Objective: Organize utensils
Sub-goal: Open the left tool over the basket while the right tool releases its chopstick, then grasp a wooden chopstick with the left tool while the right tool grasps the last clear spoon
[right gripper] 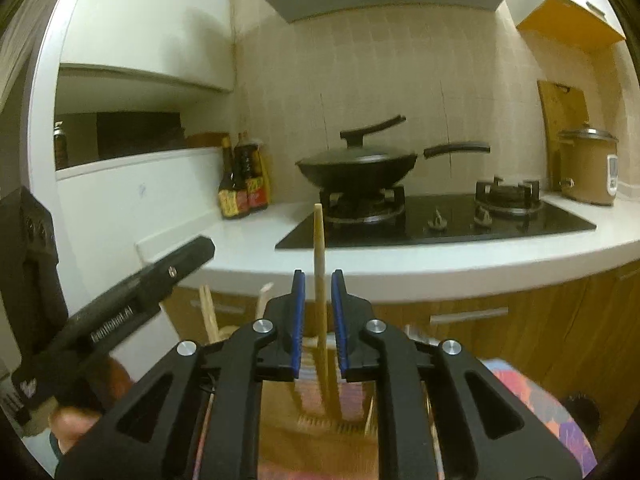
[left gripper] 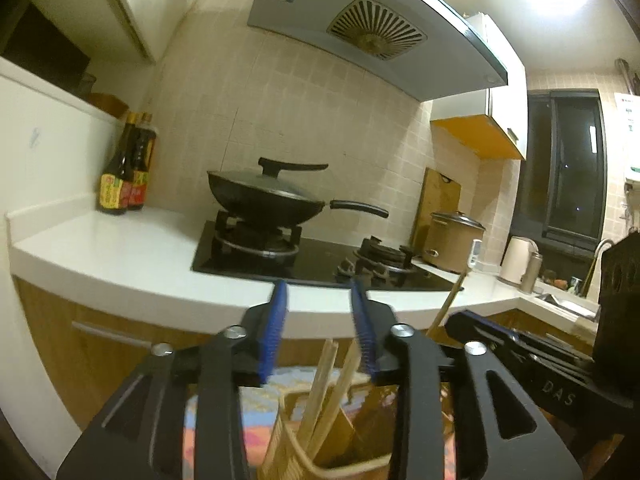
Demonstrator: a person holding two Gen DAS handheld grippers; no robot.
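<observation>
Chopsticks are being dropped into the wooden holder (left gripper: 304, 452) below both grippers. The left gripper (left gripper: 318, 334) is released, with chopsticks (left gripper: 320, 384) standing loose beneath it. The right gripper (right gripper: 318, 320) stands slightly parted around one upright chopstick (right gripper: 319, 248), apparently not pinching it. Next, lift clear.

We count two grippers: the left gripper (left gripper: 318, 300) and the right gripper (right gripper: 318, 292). Two sauce bottles (left gripper: 126, 168) stand side by side on the worktop (left gripper: 120, 248). The hob (left gripper: 320, 260) has two burners and two knobs (right gripper: 460, 218). One wok (left gripper: 266, 198) carries one lid (left gripper: 256, 178). We see one rice cooker (left gripper: 454, 240), one cutting board (left gripper: 440, 196), one kettle (left gripper: 516, 258) and one holder (left gripper: 292, 452). One chopstick (right gripper: 319, 264) stands between the right jaws; several more sit in the holder, too blurred to count.
</observation>
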